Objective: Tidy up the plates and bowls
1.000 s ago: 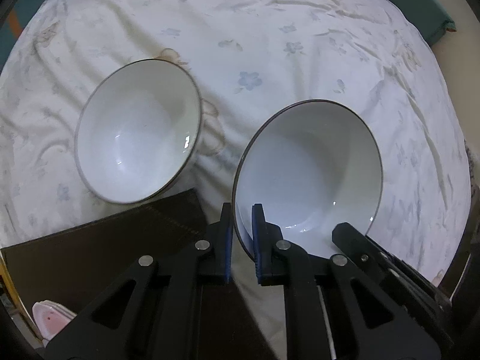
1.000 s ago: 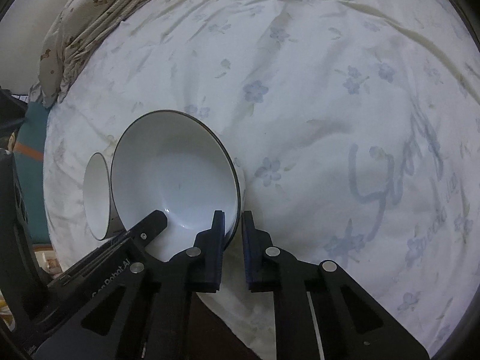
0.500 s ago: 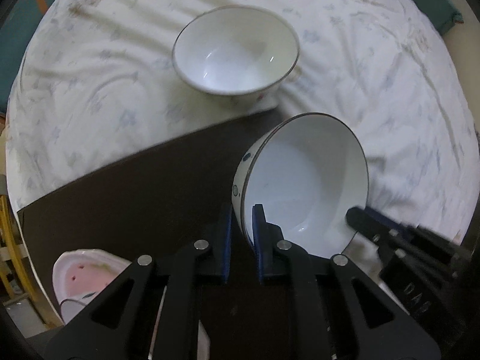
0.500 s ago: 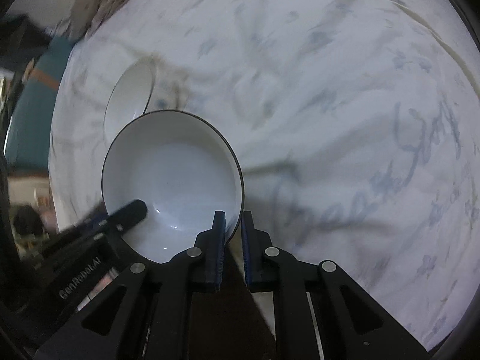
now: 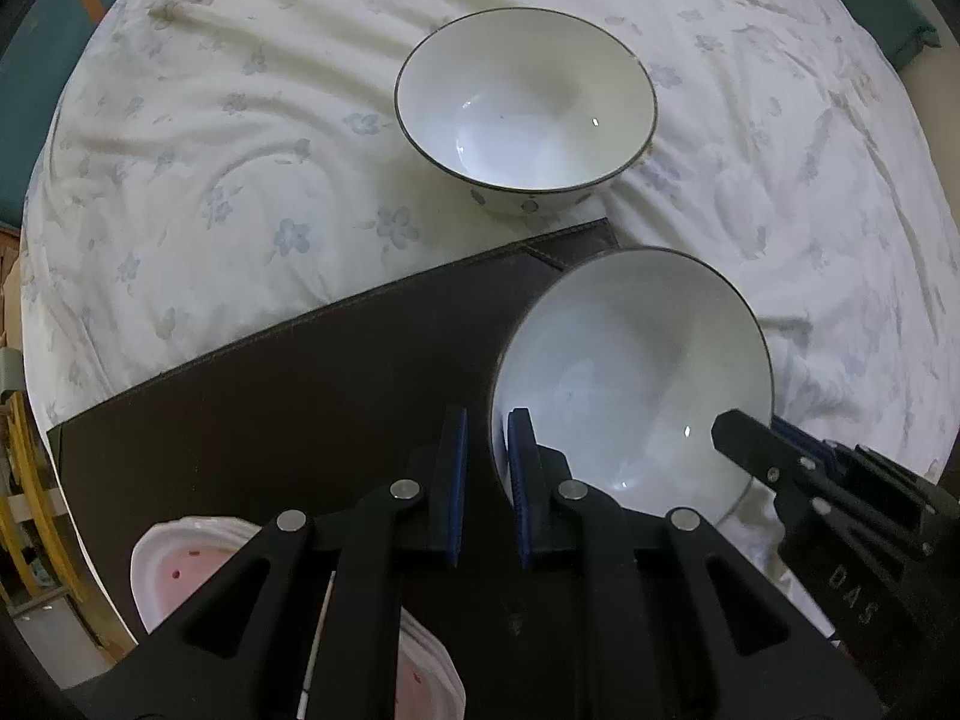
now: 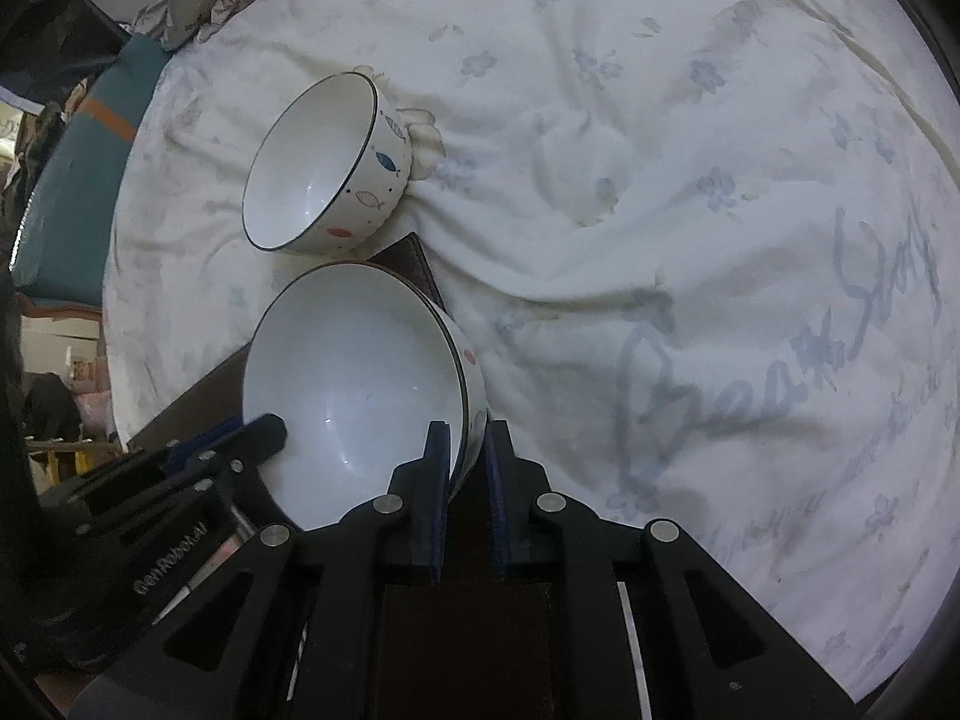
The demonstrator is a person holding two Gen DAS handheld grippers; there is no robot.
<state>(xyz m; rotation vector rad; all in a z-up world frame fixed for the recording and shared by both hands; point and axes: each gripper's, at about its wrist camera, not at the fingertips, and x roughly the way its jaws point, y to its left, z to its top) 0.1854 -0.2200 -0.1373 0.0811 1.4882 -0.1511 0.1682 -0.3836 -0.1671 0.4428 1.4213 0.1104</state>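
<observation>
A: Bowl colours?
B: Near bowl (image 5: 636,372) white inside, dark rim. Far bowl (image 6: 327,165) white, blue, grey and red fish outside.
A: Surroundings?
B: Sheet (image 5: 240,120) white, pale blue flowers; mat (image 5: 300,390) dark brown; pads (image 5: 458,474) blue.

The left claw (image 5: 486,468) is matte black plastic with triangular cut-outs, round silver pivot pins and blue pads (image 5: 456,480) lining its fingers. The right claw (image 6: 468,480) is built alike; its blue pads (image 6: 437,498) match. White lettering marks each body.
</observation>
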